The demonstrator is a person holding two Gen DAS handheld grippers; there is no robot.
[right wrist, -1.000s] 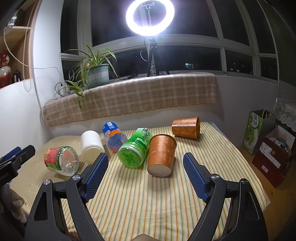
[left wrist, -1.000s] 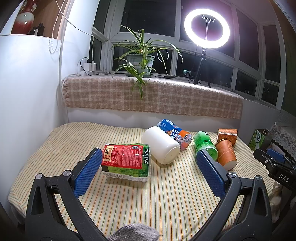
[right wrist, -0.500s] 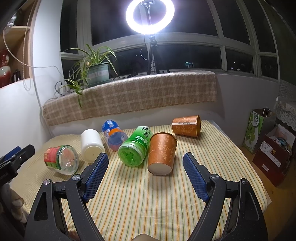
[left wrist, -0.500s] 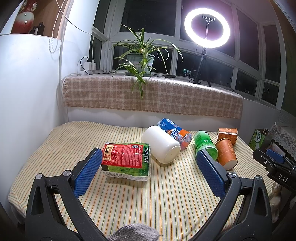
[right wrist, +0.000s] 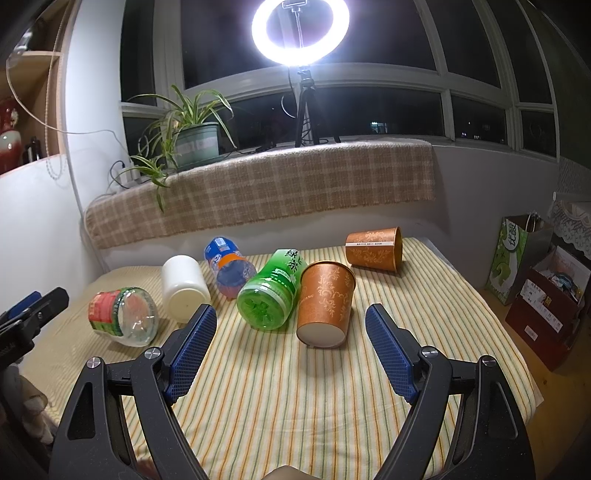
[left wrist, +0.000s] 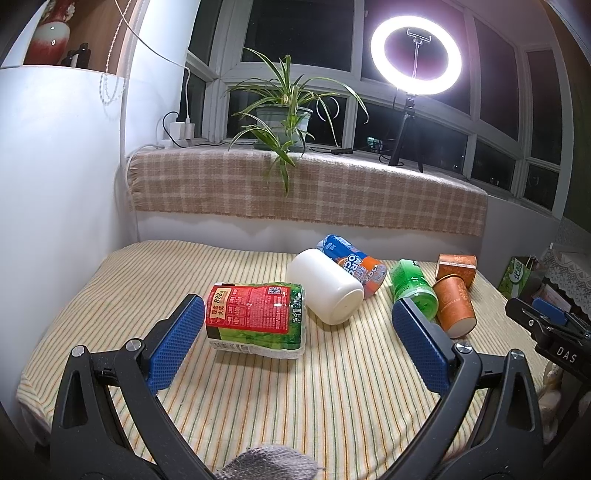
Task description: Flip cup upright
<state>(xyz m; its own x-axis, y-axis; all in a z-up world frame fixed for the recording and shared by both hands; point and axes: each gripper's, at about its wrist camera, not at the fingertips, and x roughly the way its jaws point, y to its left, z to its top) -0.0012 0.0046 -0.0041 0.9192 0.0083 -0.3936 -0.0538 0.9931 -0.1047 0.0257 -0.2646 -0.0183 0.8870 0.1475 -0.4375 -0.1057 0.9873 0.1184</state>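
Several cups and bottles lie on their sides on the striped table (right wrist: 280,398). A brown paper cup (right wrist: 325,302) lies with its base toward me, just ahead of my open, empty right gripper (right wrist: 291,354); it also shows in the left wrist view (left wrist: 452,308). A second brown cup (right wrist: 375,249) lies farther back right. A white cup (left wrist: 325,291) lies ahead of my open, empty left gripper (left wrist: 297,347), next to a red-and-green labelled bottle (left wrist: 256,319). A green bottle (right wrist: 271,295) and a blue-orange bottle (right wrist: 229,266) lie between them.
A plaid-covered sill (right wrist: 266,192) with a potted plant (right wrist: 192,140) and a ring light (right wrist: 301,29) runs behind the table. A white wall (left wrist: 55,221) stands at the left. A green bag (right wrist: 517,254) and boxes (right wrist: 546,314) sit on the floor at the right.
Both grippers have stayed open and nearly still. The right wrist view has drifted slightly, so the brown cup sits a little more to the right between the fingers.
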